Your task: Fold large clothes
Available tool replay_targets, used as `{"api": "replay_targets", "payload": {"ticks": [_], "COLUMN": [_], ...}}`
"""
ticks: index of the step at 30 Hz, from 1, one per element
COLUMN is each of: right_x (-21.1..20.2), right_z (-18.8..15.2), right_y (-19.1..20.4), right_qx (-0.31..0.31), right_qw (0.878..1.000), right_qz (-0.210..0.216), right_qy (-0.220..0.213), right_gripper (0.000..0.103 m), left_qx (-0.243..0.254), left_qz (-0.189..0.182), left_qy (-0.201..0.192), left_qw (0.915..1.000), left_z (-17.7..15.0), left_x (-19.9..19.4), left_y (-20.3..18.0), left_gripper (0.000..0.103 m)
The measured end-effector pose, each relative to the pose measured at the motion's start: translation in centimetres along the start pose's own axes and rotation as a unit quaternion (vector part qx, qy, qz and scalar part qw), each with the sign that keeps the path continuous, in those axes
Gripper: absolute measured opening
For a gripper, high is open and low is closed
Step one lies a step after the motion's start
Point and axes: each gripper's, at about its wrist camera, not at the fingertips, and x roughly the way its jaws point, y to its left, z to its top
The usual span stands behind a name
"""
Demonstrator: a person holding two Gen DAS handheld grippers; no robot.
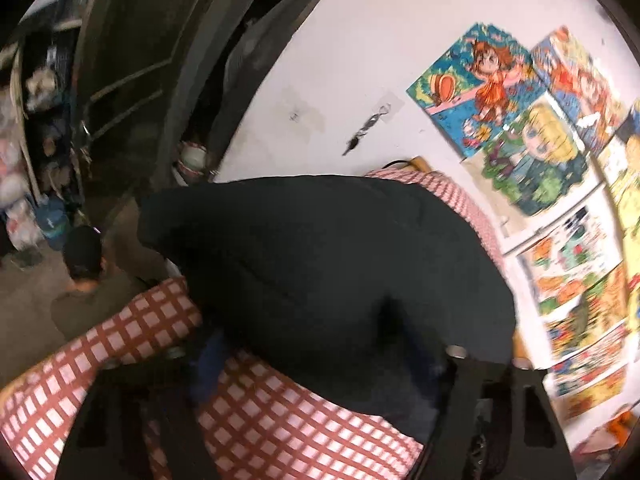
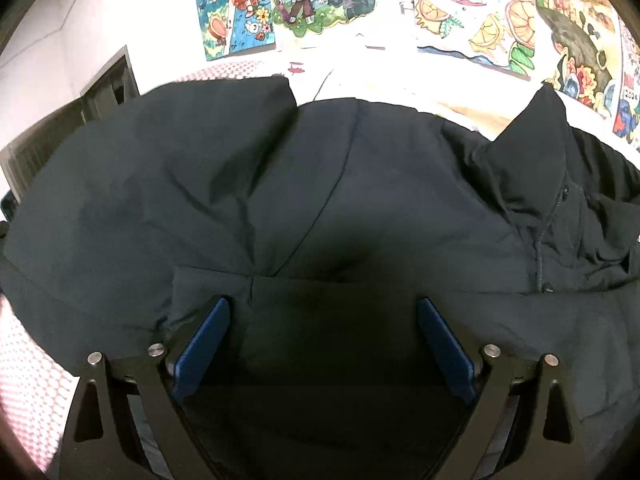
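Observation:
A large black jacket point(image 2: 320, 184) lies spread on a bed with a red-and-white checked cover point(image 1: 280, 420). In the right wrist view my right gripper point(image 2: 322, 312) is open, its blue pads point(image 2: 204, 344) wide apart just above the jacket's near part; the collar and zipper point(image 2: 544, 216) lie to the right. In the left wrist view the jacket point(image 1: 320, 256) bulges up over my left gripper point(image 1: 320, 364). Its fingers are mostly hidden under the dark cloth, so its hold is unclear.
Colourful cartoon posters point(image 1: 520, 120) cover the white wall behind the bed. A dark open door point(image 1: 132, 80) and cluttered shelves point(image 1: 40, 120) stand at the left. A person in a dark cap point(image 1: 84, 260) crouches on the floor beside the bed.

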Motion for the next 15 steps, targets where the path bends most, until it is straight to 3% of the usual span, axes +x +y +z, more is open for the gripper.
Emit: {"api": "replay_targets", "payload": {"ticks": [1,4,6,10,15], "right_x": [0.3,0.5,0.0,-2.4,-6.7], "right_z": [-0.2,-0.6,-0.5,-0.8,-2.0], "right_y": [-0.1,-0.6,-1.1,-3.2,-7.9], "right_qx": [0.001,0.013,0.023,0.054,0.095], "right_qw": [1.0,1.0,0.999,0.997,0.995], "right_qz": [0.001,0.015,0.028,0.048,0.023], "right_qy": [0.001,0.002,-0.006,-0.009,0.01], "right_gripper": [0.097,0.097,0.097,0.097,0.097], "left_qx": [0.013,0.036,0.037,0.07,0.146], "left_qz": [0.012,0.035,0.04,0.038,0.007], "left_qy": [0.0,-0.015,-0.027,-0.079,-0.141], "left_qw": [0.9998,0.9986,0.9981,0.9937,0.9791], "left_z": [0.0,0.5,1.0,1.2,0.5], "left_x": [0.1,-0.3,-0.8,-3.2,-7.1], "left_y": [-0.3,-0.6,-0.9,-2.4,-7.0], "left_gripper": [0.046,0.021,0.011,0.007,0.006]}}
